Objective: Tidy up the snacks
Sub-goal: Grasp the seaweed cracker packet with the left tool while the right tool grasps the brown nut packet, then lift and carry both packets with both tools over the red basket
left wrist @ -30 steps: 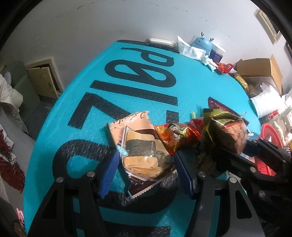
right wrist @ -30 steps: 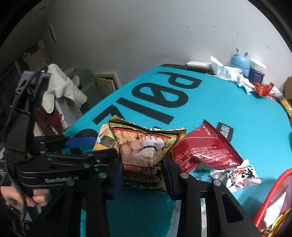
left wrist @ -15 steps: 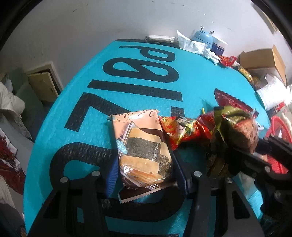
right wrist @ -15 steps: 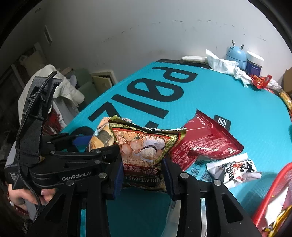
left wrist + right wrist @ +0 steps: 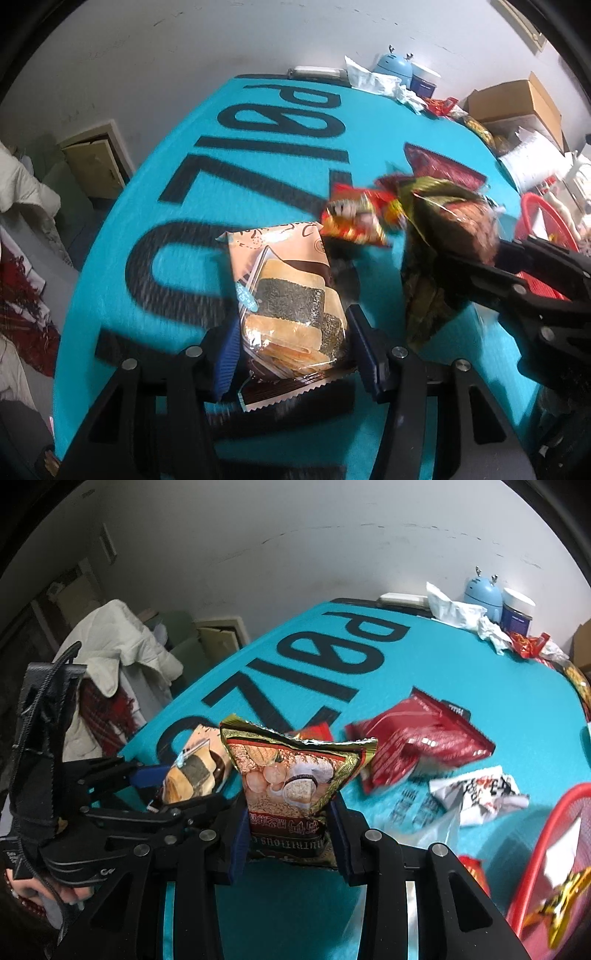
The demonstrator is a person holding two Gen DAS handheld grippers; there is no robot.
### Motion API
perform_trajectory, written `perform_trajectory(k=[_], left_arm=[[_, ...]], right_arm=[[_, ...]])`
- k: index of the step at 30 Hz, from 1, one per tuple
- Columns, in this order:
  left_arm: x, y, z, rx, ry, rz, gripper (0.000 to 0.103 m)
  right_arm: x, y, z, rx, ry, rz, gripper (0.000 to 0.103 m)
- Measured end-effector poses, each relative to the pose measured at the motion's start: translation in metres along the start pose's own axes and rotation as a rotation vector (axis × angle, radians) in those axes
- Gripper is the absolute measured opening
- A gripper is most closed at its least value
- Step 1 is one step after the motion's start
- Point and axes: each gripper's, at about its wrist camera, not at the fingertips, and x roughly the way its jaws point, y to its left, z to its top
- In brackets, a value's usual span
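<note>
Teal bench [image 5: 461,672] — left claw [image 5: 291,332], just closed, pinches the cracker pack [image 5: 286,295] low centre; right claw [image 5: 288,834] clamps the gold bag [image 5: 291,775]. Carry both level to the red basket [image 5: 546,849], lower right.

Loose packets [image 5: 417,746] beside seemingly clear mat [image 5: 461,672]

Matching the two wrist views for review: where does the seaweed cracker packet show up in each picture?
Left wrist view: seaweed cracker packet sits low and centre, clamped between the left gripper jaws.
Right wrist view: the same packet appears at left of centre, behind the gold snack bag, held by the other gripper.
Shared landmark: the black lettering on the teal table cover.
</note>
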Motion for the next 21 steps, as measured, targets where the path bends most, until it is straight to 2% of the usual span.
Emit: perform_trajectory(k=[11, 21], left_arm=[[-0.019, -0.007, -0.042, 0.01, 0.056, -0.018, 0.054], [-0.008, -0.015, -0.042, 0.033, 0.055, 0.036, 0.054]], right_arm=[[-0.009, 0.019, -0.037, -0.019, 0.07, 0.037, 0.038], [-0.007, 0.02, -0.043, -0.024, 0.08, 0.039, 0.04]])
